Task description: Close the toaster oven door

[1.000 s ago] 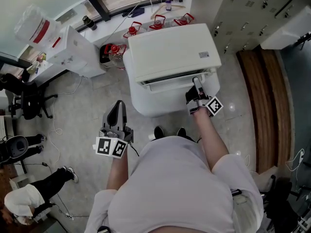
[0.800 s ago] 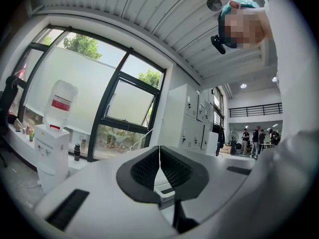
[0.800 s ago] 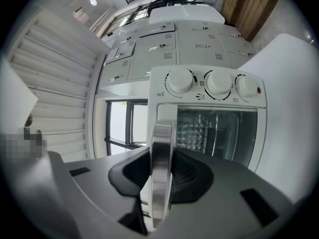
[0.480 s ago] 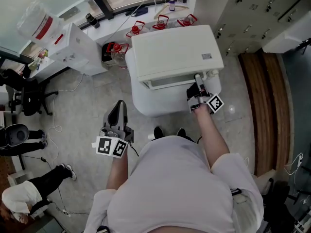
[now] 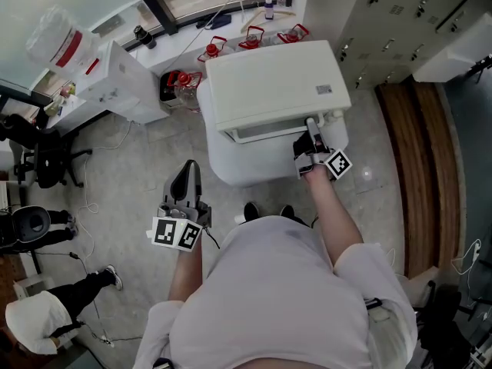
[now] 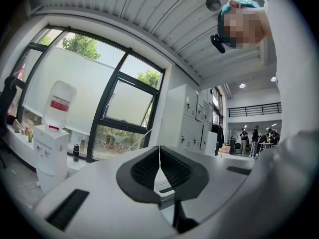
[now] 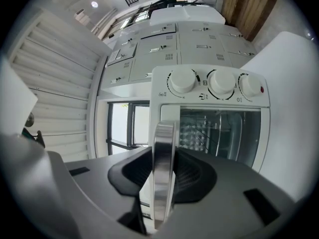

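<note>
Toaster oven stands on a white stand directly in front of the person, and a wire rack shows dimly behind its glass door. The right gripper is clamped on the door's metal handle, with that arm reaching forward. The left gripper is held level at the person's left over the floor, elbow bent, its jaws pressed together on nothing.
</note>
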### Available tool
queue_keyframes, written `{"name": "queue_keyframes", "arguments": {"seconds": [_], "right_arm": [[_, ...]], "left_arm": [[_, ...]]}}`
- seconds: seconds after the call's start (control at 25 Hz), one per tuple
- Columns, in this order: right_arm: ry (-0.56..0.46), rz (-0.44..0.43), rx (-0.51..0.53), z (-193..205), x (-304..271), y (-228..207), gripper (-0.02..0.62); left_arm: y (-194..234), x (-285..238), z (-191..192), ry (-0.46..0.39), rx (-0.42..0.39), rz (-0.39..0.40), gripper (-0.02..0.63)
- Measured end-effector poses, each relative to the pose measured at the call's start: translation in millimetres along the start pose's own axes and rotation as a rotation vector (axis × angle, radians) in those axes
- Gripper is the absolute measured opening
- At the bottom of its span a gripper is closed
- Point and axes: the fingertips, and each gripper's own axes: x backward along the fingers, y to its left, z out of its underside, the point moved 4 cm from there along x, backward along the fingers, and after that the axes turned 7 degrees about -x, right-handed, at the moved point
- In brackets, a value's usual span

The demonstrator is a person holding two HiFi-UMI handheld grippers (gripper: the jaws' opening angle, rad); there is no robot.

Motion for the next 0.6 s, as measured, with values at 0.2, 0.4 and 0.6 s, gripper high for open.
{"name": "queue_keyframes", "arguments": {"seconds": [0.2, 0.4, 0.6], "right_arm": [[-0.010, 0.017, -0.006, -0.8, 6.9, -1.1, 0.114], [-0.023, 0.033, -0.008, -4.0, 20.8, -0.6, 0.114], [-0.004, 0.049, 0.021, -6.1, 37.2, 6.2, 0.115]], "left_arm": [[-2.4, -0.7, 1.4, 0.000, 0.004, 0.007, 0.021], [-6.5, -1.2, 3.8, -0.001, 0.009, 0.020, 0.021], [-11.9, -2.7, 3.7, -0.003, 0.010, 0.035, 0.021]]}}
